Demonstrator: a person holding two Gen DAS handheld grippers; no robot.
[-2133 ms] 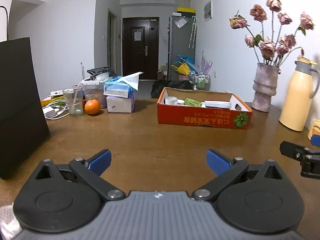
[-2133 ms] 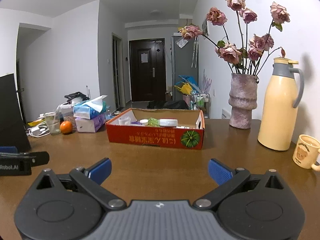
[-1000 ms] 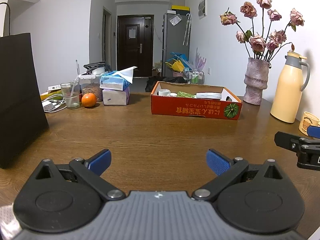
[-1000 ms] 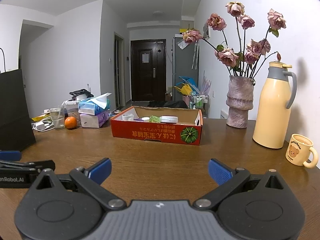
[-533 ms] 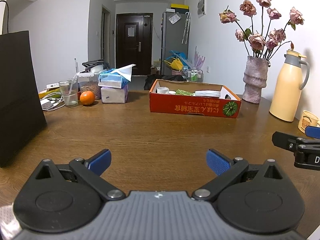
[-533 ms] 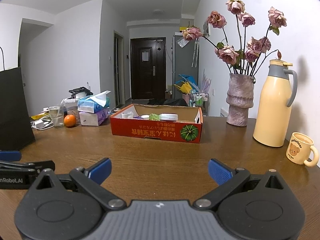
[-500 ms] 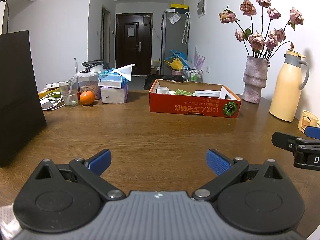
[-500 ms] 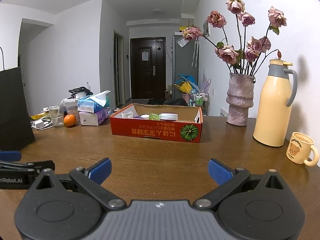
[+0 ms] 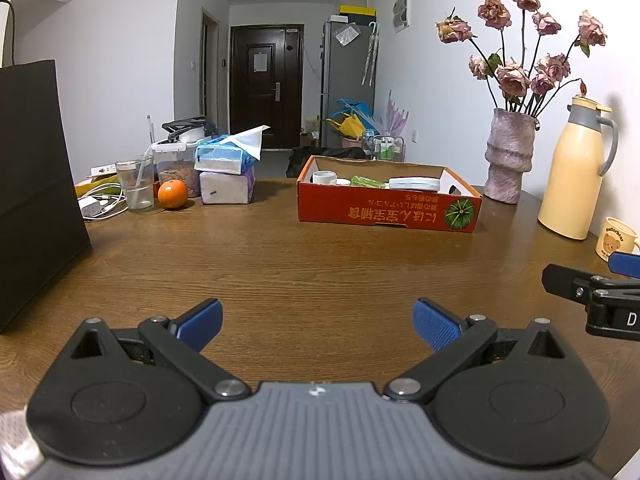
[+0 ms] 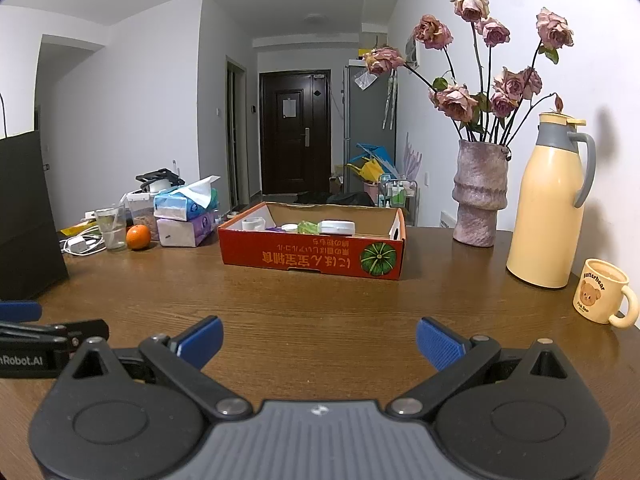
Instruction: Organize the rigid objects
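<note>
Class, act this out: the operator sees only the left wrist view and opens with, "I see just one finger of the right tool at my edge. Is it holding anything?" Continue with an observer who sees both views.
Observer: No. The right tool is open, with only bare table between its fingers.
Operator: The mug is cut off on my side. Where is its handle?
Observer: The mug has its handle on the right, pointing away from the thermos, and stands apart from it.

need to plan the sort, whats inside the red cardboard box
Inside the red cardboard box: a white cup, a green packet and a flat white container. The front wall hides the floor and anything lower.
</note>
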